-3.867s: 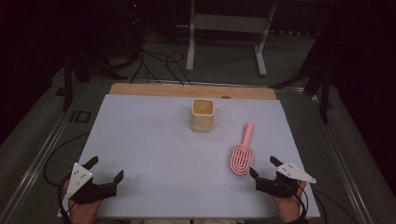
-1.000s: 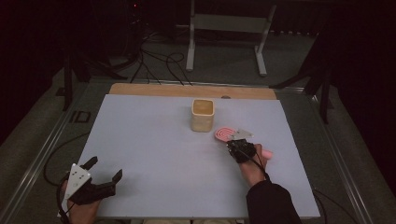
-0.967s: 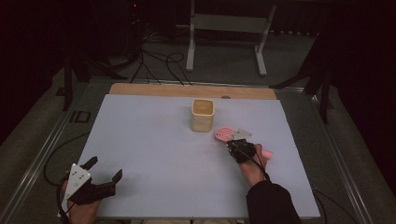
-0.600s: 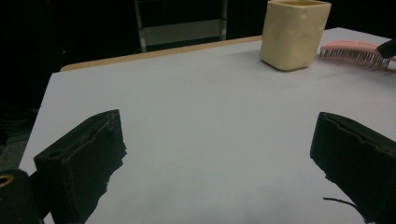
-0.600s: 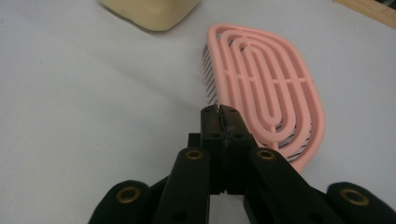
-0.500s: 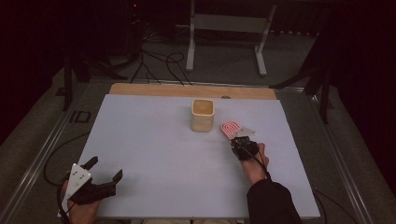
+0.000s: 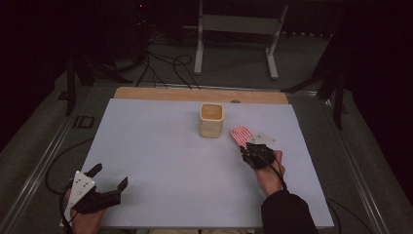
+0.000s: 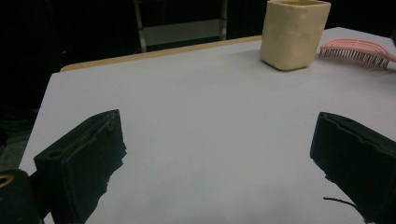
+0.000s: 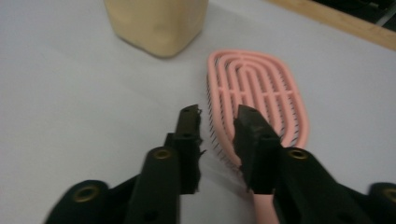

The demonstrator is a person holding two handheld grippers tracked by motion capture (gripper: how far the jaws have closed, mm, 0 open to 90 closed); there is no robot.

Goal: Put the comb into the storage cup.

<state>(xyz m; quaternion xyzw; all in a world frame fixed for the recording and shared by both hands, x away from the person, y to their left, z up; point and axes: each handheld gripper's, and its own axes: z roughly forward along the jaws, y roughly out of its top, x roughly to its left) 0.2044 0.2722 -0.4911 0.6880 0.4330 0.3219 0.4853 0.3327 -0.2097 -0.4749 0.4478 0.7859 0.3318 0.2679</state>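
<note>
One pink brush [image 9: 261, 93] and one cup [image 7: 211, 120] sit on the table [image 7: 160, 146]. The right gripper [image 9: 217, 123] has just been opening, seemingly off the brush's neck; the left gripper [image 7: 108, 176] gapes wide, holding nothing.

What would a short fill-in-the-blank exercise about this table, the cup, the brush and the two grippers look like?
1. The brush lies to the ____ of the cup in the high view.
2. The colour of the brush is ____.
3. The gripper nearest the brush is the ____ gripper.
4. The left gripper, far from the cup, has its fingers ____, nothing between them.

Missing words: right; pink; right; open
</note>
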